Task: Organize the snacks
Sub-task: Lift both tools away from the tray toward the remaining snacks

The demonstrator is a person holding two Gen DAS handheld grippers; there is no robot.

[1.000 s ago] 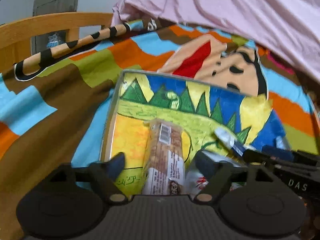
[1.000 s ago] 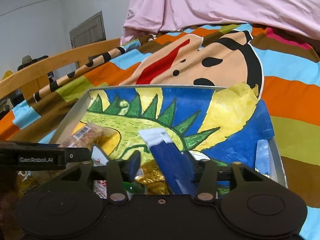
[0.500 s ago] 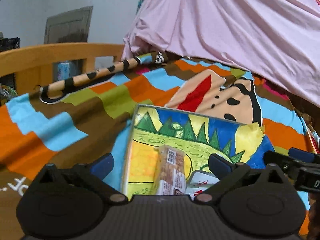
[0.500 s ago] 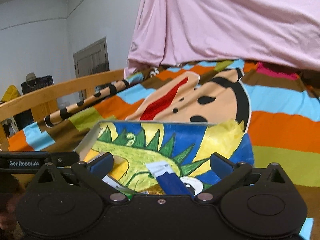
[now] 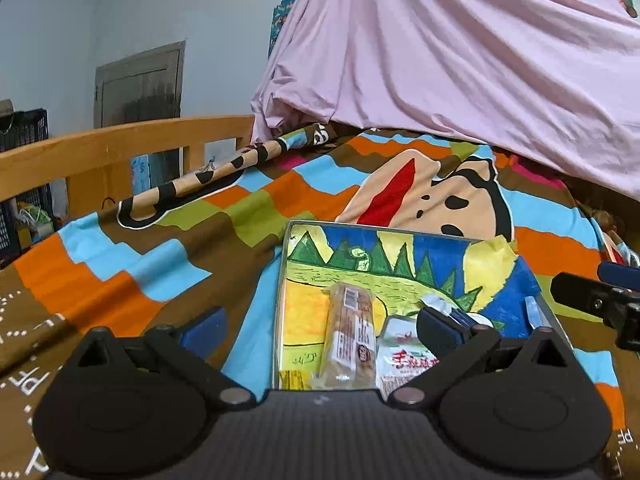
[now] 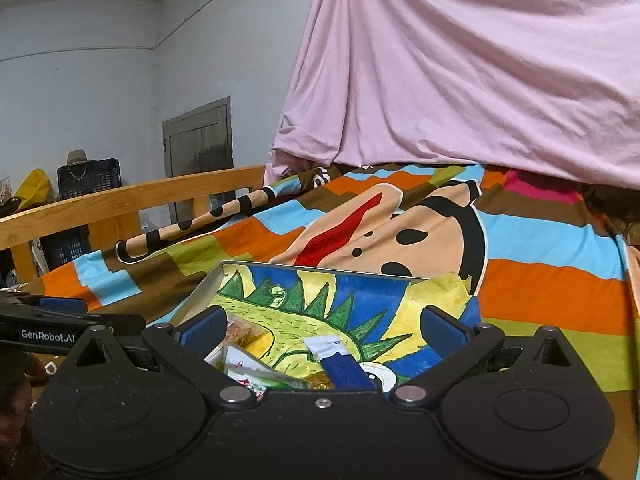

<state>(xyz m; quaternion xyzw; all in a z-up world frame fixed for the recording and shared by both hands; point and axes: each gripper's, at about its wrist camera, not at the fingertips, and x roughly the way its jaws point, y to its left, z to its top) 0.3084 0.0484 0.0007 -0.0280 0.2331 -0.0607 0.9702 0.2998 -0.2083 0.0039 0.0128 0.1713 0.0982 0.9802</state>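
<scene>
On the bed, upon a bright striped cartoon-print blanket [image 5: 168, 248], sits a shallow rectangular metal-rimmed tray lined with a hand-drawn green-and-yellow dinosaur picture [image 5: 282, 280]. Inside the tray lie the snacks: a long clear-wrapped brown biscuit bar with a barcode label [image 5: 352, 336] lengthwise near the left wall, a white sachet with red lettering [image 5: 404, 360] touching its right side, and a slim dark-blue stick packet with a white end [image 6: 340, 364] nearer the middle; a gold foil wrapper [image 6: 320, 382] shows just beside the blue packet in the right wrist view. The left tool [image 5: 324, 330] stands with its jaws fully apart and nothing between its pads; the bar lies below and beyond them, untouched. The right tool [image 6: 324, 330] is likewise spread wide and empty, with the blue packet resting in the tray under it. Each tool's body is visible at the edge of the other's view, side by side over the near end of the tray. Judgement: both items appear set down, so a placing step is complete and the hands are free. No further snack outside the tray is visible, so whether more remain cannot be told. The next move calls for locating any remaining snack, or straightening those lying askew, with jaws kept wide on approach.
</scene>
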